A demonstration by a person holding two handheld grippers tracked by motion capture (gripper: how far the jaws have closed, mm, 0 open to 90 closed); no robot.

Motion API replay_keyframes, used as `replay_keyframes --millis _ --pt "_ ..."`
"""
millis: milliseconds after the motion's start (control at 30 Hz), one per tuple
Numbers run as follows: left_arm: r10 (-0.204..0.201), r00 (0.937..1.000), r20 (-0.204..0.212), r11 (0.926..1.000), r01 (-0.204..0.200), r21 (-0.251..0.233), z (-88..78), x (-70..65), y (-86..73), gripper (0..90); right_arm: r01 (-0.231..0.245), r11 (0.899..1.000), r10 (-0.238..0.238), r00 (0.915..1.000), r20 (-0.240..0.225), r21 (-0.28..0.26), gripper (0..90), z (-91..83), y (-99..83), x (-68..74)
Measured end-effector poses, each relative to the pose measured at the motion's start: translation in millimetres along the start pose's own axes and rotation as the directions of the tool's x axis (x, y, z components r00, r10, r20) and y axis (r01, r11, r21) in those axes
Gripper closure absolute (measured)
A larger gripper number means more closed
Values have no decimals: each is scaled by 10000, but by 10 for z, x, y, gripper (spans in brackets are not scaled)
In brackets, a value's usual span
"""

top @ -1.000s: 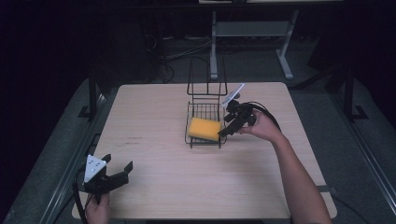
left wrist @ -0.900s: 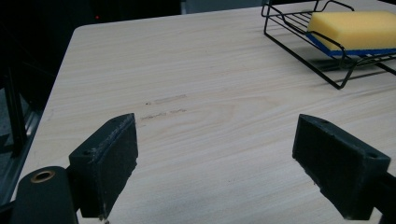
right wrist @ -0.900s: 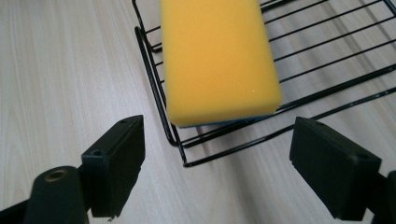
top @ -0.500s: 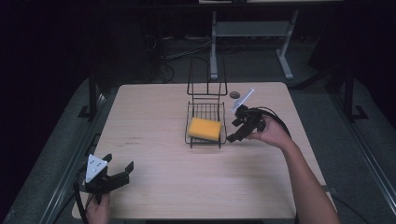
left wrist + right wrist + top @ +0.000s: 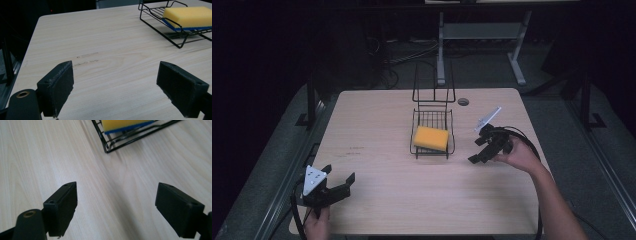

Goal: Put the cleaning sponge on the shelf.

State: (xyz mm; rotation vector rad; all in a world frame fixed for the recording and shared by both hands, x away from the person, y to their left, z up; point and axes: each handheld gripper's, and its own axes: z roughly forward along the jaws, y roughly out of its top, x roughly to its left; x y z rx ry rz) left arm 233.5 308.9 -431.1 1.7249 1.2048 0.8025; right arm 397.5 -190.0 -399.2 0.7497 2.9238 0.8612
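Note:
A yellow sponge (image 5: 431,137) with a blue underside lies in a black wire rack (image 5: 432,149) at the middle of the wooden table (image 5: 382,120). The sponge (image 5: 188,16) and the rack (image 5: 160,25) also appear at the upper right of the left gripper view, and the sponge's edge (image 5: 125,124) and the rack's corner (image 5: 110,148) at the top of the right gripper view. My right gripper (image 5: 478,152) is open, just right of the rack, holding nothing. My left gripper (image 5: 338,179) is open near the table's front left corner, jaws wide apart over bare wood.
The rack has a tall wire back (image 5: 433,85) that rises at its far side. A small round hole (image 5: 463,101) sits in the table top behind the right gripper. A metal stand (image 5: 477,35) is on the dark floor beyond the table.
My right gripper has drawn back from the rack, moving right and toward the table's front, with the sponge left lying in the rack. The left gripper has stayed put.

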Motion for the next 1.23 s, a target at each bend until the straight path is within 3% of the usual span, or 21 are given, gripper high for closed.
replay_keyframes --millis 833,1233 --pt "21 10000 57 10000 -21 19 -1 -13 -7 134 -319 9995 317 9991 289 68 176 -85 -421 90" --pt "77 9999 108 10000 -77 -15 -3 -17 -4 134 7 9995 16 9972 749 -309 175 -185 -580 309"
